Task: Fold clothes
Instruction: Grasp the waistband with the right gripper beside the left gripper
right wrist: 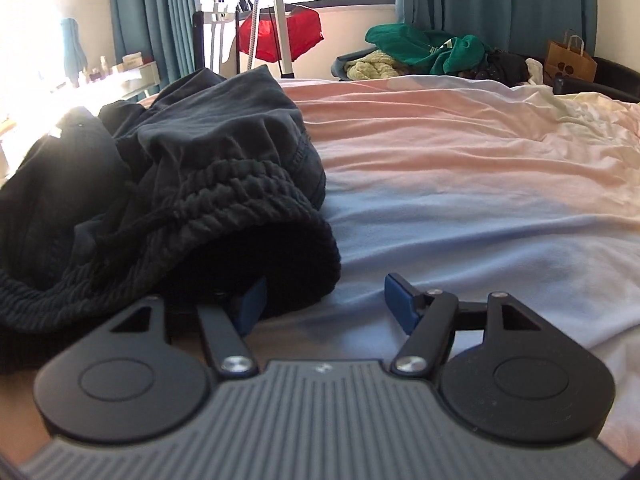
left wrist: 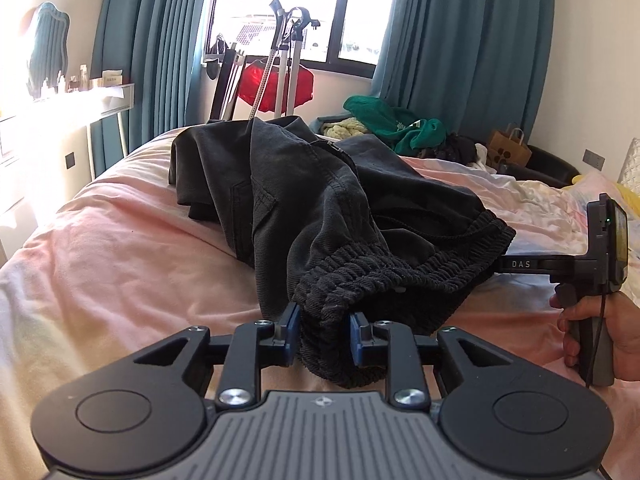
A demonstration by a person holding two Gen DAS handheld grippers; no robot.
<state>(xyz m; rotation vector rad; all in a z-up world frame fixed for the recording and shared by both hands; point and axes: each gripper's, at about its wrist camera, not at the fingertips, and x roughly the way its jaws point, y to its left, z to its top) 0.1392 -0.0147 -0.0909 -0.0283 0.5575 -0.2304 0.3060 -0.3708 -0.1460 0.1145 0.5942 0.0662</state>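
Black trousers (left wrist: pixel 304 196) with a ribbed elastic waistband (left wrist: pixel 380 276) lie crumpled on the pink bed sheet (left wrist: pixel 120 264). My left gripper (left wrist: pixel 324 326) is shut on a bunched corner of that waistband, which fills the gap between the blue pads (left wrist: pixel 290 322). In the right wrist view the trousers (right wrist: pixel 208 152) sit to the left. My right gripper (right wrist: pixel 326 302) stands open at the other end of the waistband (right wrist: pixel 240 204): its left finger is tucked under the band's edge, its right finger rests over bare sheet. A hand (left wrist: pixel 608 340) holds the right gripper's handle.
Beyond the bed's far edge lie a heap of green and yellow clothes (left wrist: pixel 400 124) and a brown paper bag (left wrist: pixel 510 150). A stand with a red item (left wrist: pixel 276 84) is by the window. A white dresser (left wrist: pixel 108 98) stands at the left. Bare sheet (right wrist: pixel 480 184) stretches right of the trousers.
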